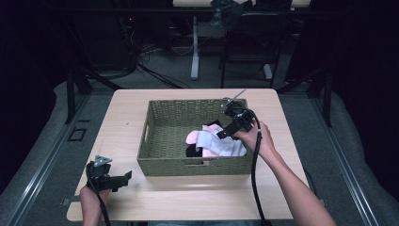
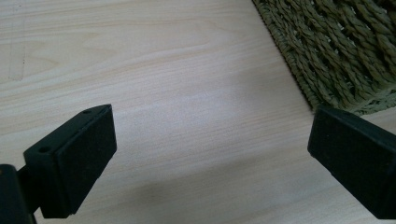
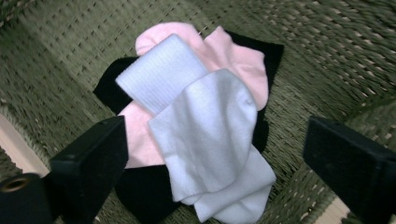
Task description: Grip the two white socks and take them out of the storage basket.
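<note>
Right fingers: wide apart, nothing held, right above the white sock in the basket.
Left fingers: apart, over the bare desk.
Nearer hand: right.

High view: overhead, facing forward over counter. Right gripper view: close, looking into basket, shared with high view.

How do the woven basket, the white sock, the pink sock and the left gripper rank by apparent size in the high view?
1. Olive-green woven rectangular basket, clearly largest.
2. White ribbed sock.
3. Black left gripper, close to the white sock's size; not certain.
4. Pale pink sock, mostly covered.
</note>
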`<action>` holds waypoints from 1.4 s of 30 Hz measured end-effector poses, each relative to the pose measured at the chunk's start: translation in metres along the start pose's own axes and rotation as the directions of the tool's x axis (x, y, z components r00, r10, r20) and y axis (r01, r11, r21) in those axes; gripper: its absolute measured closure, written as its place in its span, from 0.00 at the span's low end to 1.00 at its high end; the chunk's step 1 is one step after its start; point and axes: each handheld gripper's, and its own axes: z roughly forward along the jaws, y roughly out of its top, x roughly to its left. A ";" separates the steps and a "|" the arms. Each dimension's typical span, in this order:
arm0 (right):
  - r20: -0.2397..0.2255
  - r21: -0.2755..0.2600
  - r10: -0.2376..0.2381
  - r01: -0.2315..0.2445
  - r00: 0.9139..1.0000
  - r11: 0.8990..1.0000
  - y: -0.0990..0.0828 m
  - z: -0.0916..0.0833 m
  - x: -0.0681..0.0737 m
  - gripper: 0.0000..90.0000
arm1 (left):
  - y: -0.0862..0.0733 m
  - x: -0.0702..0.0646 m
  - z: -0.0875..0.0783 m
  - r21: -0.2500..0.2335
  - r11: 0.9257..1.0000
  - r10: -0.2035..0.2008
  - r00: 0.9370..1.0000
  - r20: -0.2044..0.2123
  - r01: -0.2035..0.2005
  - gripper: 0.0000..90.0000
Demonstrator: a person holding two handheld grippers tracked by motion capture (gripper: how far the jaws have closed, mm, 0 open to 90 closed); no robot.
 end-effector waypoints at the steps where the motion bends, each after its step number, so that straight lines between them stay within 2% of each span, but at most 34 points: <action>1: 0.002 0.006 -0.004 0.004 1.000 1.000 0.001 0.002 0.001 0.10 | 0.000 0.000 0.000 0.000 1.000 0.000 1.000 0.001 0.000 0.01; 5: 0.023 0.040 -0.007 0.006 1.000 0.999 0.002 0.015 0.004 0.22 | 0.000 0.000 0.000 0.000 1.000 0.000 1.000 0.001 0.000 0.01; 8: 0.020 0.051 -0.007 0.006 1.000 0.999 0.002 0.019 0.005 0.25 | 0.000 0.000 0.000 -0.001 1.000 0.000 1.000 0.001 0.000 0.01; 9: 0.041 0.060 0.004 -0.006 0.999 0.998 0.002 0.024 0.006 0.30 | 0.000 0.000 0.000 0.000 1.000 -0.001 1.000 0.001 0.001 0.01; 10: 0.041 0.060 0.004 -0.006 0.999 0.998 0.002 0.024 0.006 0.30 | 0.000 0.000 0.000 0.000 1.000 -0.001 1.000 0.001 0.001 0.01; 14: 0.040 0.096 -0.004 0.000 0.999 0.995 0.003 0.030 0.006 0.47 | 0.000 0.000 0.000 -0.001 1.000 0.000 1.000 0.001 0.000 0.01; 15: 0.039 0.125 -0.019 0.014 0.999 0.992 0.003 0.033 0.006 0.51 | 0.000 0.000 0.000 0.001 1.000 0.000 1.000 0.001 0.000 0.01; 16: 0.041 0.117 -0.007 0.003 0.999 0.993 0.003 0.035 0.007 0.51 | 0.000 0.000 0.000 0.001 1.000 0.000 1.000 0.001 0.000 0.01; 18: 0.036 0.136 -0.021 0.016 0.999 0.991 0.004 0.036 0.006 0.53 | 0.000 0.000 0.000 0.001 1.000 0.000 1.000 0.002 0.000 0.01; 20: 0.036 0.156 -0.031 0.025 0.999 0.988 0.005 0.038 0.007 0.59 | 0.000 0.000 0.000 0.003 1.000 0.002 1.000 0.002 -0.002 0.01; 21: 0.034 0.177 -0.037 0.030 0.999 0.984 0.006 0.040 0.009 0.66 | 0.000 0.000 0.000 0.002 1.000 0.001 1.000 0.002 -0.001 0.01; 22: 0.034 0.182 -0.042 0.035 0.999 0.983 0.006 0.041 0.009 0.67 | 0.000 0.000 0.000 0.002 1.000 0.001 1.000 0.000 -0.001 0.01; 23: 0.049 0.184 -0.049 0.039 0.998 0.982 0.005 0.042 0.009 0.74 | 0.000 0.000 0.000 0.004 1.000 0.001 1.000 0.000 -0.001 0.02; 24: 0.049 0.184 -0.049 0.039 0.998 0.982 0.005 0.042 0.009 0.74 | 0.000 0.000 0.000 0.004 1.000 0.001 1.000 0.000 -0.001 0.02; 25: 0.044 0.186 -0.048 0.039 0.998 0.982 0.005 0.043 0.010 0.81 | 0.000 0.000 0.000 0.006 1.000 0.001 1.000 -0.001 -0.001 0.02; 26: 0.044 0.186 -0.048 0.039 0.998 0.982 0.005 0.043 0.010 0.81 | 0.000 0.000 0.000 0.006 1.000 0.001 1.000 -0.001 -0.001 0.02; 27: 0.050 0.194 -0.064 0.053 0.997 0.980 0.004 0.042 0.009 0.86 | 0.000 0.000 0.000 0.006 1.000 0.003 1.000 -0.001 -0.003 0.02; 28: 0.050 0.194 -0.064 0.053 0.997 0.980 0.004 0.042 0.009 0.86 | 0.000 0.000 0.000 0.006 1.000 0.003 1.000 -0.001 -0.003 0.02; 31: 0.059 0.198 -0.075 0.062 0.995 0.978 0.005 0.036 0.008 0.95 | 0.000 0.000 0.000 0.005 1.000 0.002 1.000 0.000 -0.002 0.02; 34: 0.062 0.198 -0.082 0.068 0.995 0.978 0.006 0.030 0.006 0.99 | 0.000 0.000 0.000 0.004 1.000 0.001 1.000 -0.001 -0.001 0.02; 35: 0.060 0.179 -0.070 0.058 0.996 0.982 0.005 0.027 0.006 0.99 | 0.000 0.000 0.000 0.004 1.000 0.001 1.000 -0.001 -0.001 0.02; 36: 0.063 0.182 -0.076 0.063 0.995 0.981 0.006 0.025 0.005 0.98 | 0.000 0.000 0.000 0.005 1.000 0.002 1.000 0.000 -0.002 0.02; 37: 0.063 0.171 -0.069 0.057 0.996 0.984 0.006 0.024 0.005 0.94 | 0.000 0.000 0.000 0.005 1.000 0.002 1.000 0.001 -0.002 0.02; 39: 0.063 0.165 -0.069 0.058 0.996 0.985 0.006 0.024 0.005 0.91 | 0.000 0.000 0.000 0.006 1.000 0.002 1.000 0.001 -0.002 0.02; 42: 0.065 0.181 -0.086 0.073 0.994 0.981 0.008 0.027 0.007 0.79 | 0.000 -0.001 0.000 0.004 1.000 0.002 1.000 0.002 -0.002 0.02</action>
